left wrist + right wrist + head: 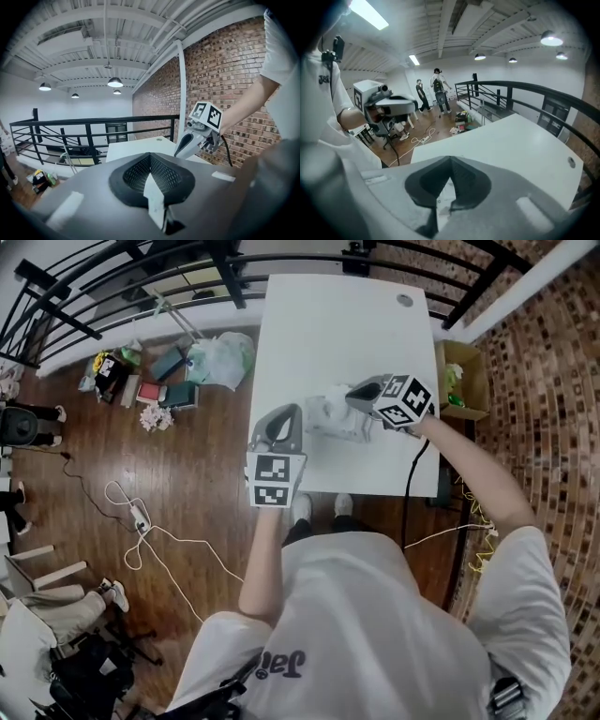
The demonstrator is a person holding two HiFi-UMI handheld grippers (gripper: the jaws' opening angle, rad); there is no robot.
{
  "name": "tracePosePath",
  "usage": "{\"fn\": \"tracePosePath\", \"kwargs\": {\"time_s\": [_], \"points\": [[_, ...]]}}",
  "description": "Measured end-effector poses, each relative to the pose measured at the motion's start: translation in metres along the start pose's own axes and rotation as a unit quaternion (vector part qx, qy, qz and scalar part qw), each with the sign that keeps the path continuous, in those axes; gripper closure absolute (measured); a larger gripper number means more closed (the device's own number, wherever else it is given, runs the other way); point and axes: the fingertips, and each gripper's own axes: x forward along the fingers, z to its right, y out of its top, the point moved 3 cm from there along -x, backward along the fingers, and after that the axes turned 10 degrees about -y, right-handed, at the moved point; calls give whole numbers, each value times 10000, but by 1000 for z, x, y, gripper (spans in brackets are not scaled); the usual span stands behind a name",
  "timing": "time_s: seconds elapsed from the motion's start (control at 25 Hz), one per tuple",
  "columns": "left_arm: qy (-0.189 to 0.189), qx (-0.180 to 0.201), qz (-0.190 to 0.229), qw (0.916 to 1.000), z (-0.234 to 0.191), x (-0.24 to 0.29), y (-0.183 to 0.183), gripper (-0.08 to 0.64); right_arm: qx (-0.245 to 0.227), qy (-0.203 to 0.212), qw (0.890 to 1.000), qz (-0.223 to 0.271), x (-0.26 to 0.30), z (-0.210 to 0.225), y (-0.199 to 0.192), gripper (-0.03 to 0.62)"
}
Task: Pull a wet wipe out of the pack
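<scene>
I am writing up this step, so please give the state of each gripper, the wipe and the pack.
Wipe: partly out of the pack.
Pack: on the table, held at one edge, it seems.
Left gripper: shut, apparently on the pack.
Right gripper: shut on the wipe.

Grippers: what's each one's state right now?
Left gripper: closed on the pack, at its white edge.
Right gripper: closed on a wet wipe.
</scene>
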Motion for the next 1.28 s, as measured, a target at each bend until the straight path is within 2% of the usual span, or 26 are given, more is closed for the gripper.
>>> {"fn": "tracePosePath", "kwargs": {"time_s": [0.24,0.44,0.68,0.84,0.96,1.08,1.24,1.28], "points": [[-134,135,140,9997,4,8,17,543,330,-283,9950,898,-75,7,41,603],[-420,289,195,9985,22,23,27,543,531,-680,9886,1231,-130,13,31,601],[-815,468,140,9955,49,36,30,543,917,-1260,9849,752,-143,29,-46,601],[-958,508,135,9940,58,42,32,543,1212,-1700,9777,215,-122,40,-111,600],[-960,543,142,9938,65,41,32,543,1465,-1847,9718,-106,-96,40,-151,600],[-928,601,142,9938,66,37,34,543,1642,-1975,9661,-260,-75,39,-173,600],[-856,577,158,9945,57,21,32,543,2103,-2224,9515,-320,-60,41,-184,597],[-854,566,170,9946,54,17,31,543,2168,-2255,9493,-309,-61,40,-183,573]]}}
